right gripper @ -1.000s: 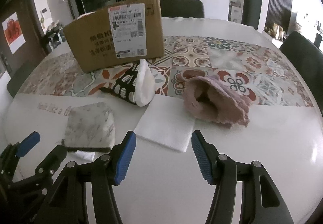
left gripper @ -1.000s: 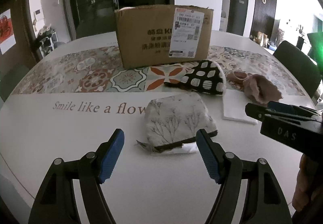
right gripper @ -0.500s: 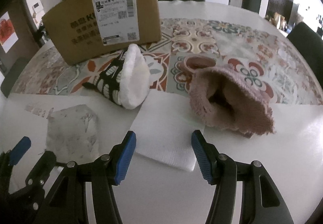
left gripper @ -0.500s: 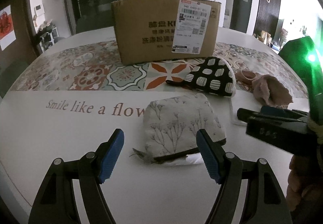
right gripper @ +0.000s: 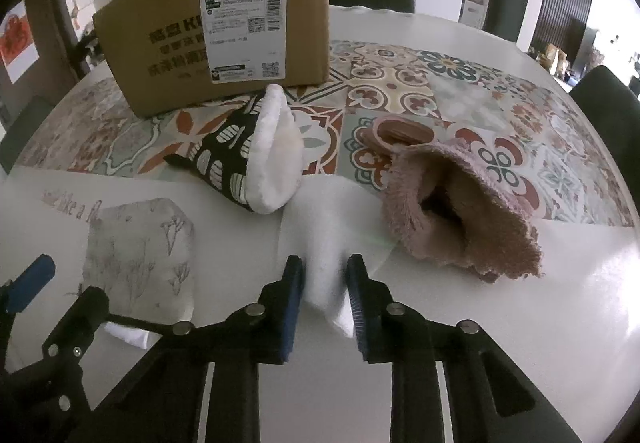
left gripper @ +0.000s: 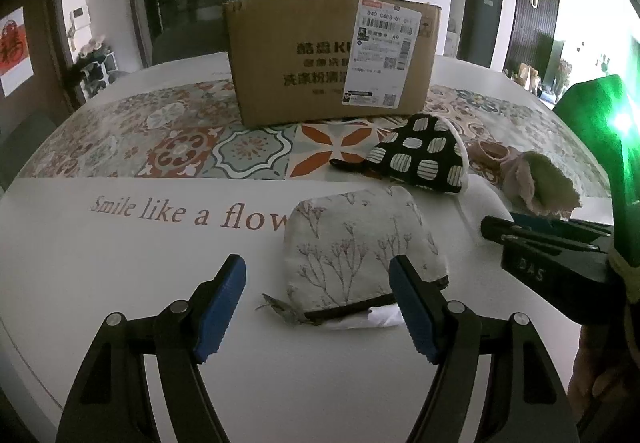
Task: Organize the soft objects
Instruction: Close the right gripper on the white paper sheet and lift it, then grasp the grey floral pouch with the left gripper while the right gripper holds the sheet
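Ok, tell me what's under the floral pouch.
A white cloth pokes out from beneath the floral pouch at its near edge. How far the cloth extends underneath is hidden by the pouch.

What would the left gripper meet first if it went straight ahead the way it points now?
Most likely the floral pouch. The left gripper is open, and the pouch's near edge lies between its fingers, toward the right one. Beyond it are the dotted mitt and the box, though depth is hard to judge.
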Demonstrator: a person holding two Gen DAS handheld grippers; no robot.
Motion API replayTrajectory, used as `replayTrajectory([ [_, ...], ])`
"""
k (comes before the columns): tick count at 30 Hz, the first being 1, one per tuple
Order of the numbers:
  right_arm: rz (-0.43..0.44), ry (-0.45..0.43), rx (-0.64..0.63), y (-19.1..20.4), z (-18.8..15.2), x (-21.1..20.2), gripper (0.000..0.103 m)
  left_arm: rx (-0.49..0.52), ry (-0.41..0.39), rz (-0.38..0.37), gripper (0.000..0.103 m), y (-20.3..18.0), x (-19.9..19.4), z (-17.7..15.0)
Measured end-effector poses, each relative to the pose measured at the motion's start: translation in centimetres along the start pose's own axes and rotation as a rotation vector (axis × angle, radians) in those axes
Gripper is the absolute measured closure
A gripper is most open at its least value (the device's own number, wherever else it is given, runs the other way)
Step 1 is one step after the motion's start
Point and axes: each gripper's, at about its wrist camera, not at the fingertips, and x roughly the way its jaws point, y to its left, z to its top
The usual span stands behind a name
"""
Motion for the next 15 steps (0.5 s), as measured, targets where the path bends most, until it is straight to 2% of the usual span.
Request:
replayTrajectory([
  [2, 0.024, 0.002, 0.015, -0.1, -0.1, -0.1, 0.087, -0.001, -0.005, -0.003, 0.030, 0.0, -0.2, 0.0],
  [7, 0.073, -0.013, 0.023, 0.0, -0.4, -1.1, 0.088, 0.000, -0.016, -0.028, 0.030, 0.0, -0.8, 0.0],
  [15, 0.061, -0.104, -0.018, 0.7, -1.5, -5.2, 0.088, 0.019, -0.017, -0.074, 0.030, 0.0, -2.8, -1.2],
])
